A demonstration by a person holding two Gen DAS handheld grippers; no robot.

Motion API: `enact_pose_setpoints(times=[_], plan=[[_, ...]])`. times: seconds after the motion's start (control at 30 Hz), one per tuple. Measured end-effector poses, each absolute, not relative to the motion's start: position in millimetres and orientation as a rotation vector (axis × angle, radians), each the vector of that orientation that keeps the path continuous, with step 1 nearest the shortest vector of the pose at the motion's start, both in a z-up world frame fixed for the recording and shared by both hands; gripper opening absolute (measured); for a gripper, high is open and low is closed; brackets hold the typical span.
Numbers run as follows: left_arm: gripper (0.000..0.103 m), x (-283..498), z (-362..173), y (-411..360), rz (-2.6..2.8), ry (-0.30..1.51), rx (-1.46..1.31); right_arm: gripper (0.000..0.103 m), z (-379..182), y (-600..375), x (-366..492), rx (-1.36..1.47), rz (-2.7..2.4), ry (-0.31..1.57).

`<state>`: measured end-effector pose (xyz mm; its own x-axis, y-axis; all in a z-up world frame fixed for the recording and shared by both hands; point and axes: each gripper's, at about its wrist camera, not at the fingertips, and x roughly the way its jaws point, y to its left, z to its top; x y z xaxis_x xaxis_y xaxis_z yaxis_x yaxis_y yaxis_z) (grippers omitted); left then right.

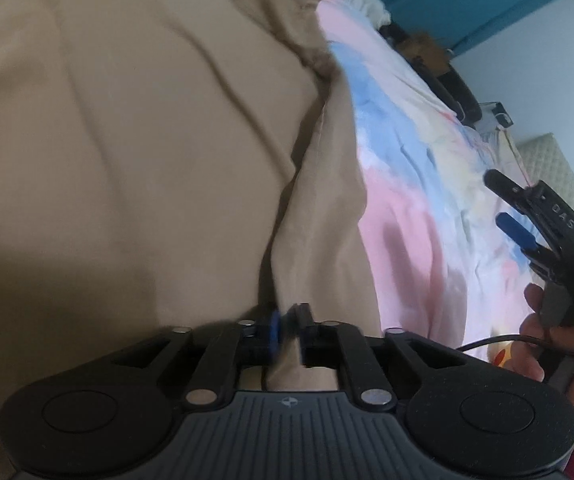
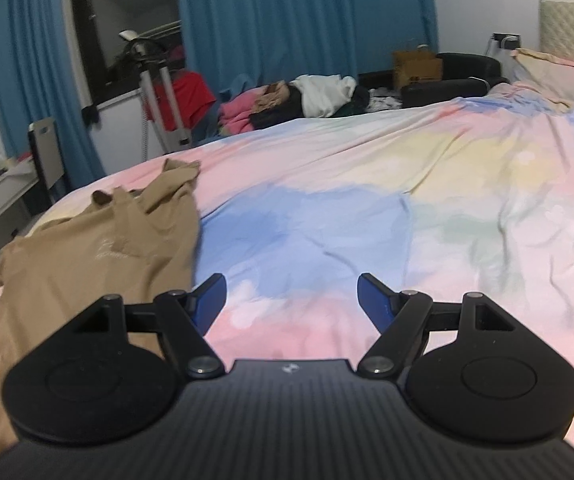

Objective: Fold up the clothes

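The shirt (image 2: 99, 248) is plain tan with a faint pale logo on it. Under it the bedsheet (image 2: 367, 208) runs in soft watercolour blotches of pink, sky blue, pale yellow and white. Both grippers are black with blue pads (image 2: 209, 300). Up at twelve o'clock the curtains (image 2: 287, 20) are solid teal. The clothes heap (image 2: 299, 100) near them mixes hot pink, white and black, with something red (image 2: 185, 94) at eleven o'clock.
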<state>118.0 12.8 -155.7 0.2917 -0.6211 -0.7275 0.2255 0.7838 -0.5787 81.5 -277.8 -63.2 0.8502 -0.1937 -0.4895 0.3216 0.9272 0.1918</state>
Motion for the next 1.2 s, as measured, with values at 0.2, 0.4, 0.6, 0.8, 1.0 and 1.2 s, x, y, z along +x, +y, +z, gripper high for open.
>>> enact_pose_setpoints(times=[0.2, 0.4, 0.6, 0.8, 1.0, 1.2], plan=[[0.064, 175, -127, 21, -0.526, 1.086, -0.518, 0.074, -63, -262, 82, 0.285, -0.191, 0.499], [0.072, 244, -105, 20, -0.476, 1.037, -0.613, 0.074, -69, -244, 108, 0.221, -0.097, 0.518], [0.072, 346, -117, -21, -0.409, 1.024, -0.593, 0.074, -86, -237, 136, 0.231, 0.058, 0.559], [0.056, 402, -155, -69, -0.335, 1.018, -0.547, 0.074, -100, -224, 149, 0.269, 0.231, 0.57], [0.006, 412, -152, -78, -0.331, 0.955, -0.419, 0.074, -110, -210, 156, 0.277, 0.329, 0.636], [0.006, 407, -127, -77, -0.272, 0.886, -0.253, 0.074, -113, -200, 154, 0.245, 0.321, 0.67]])
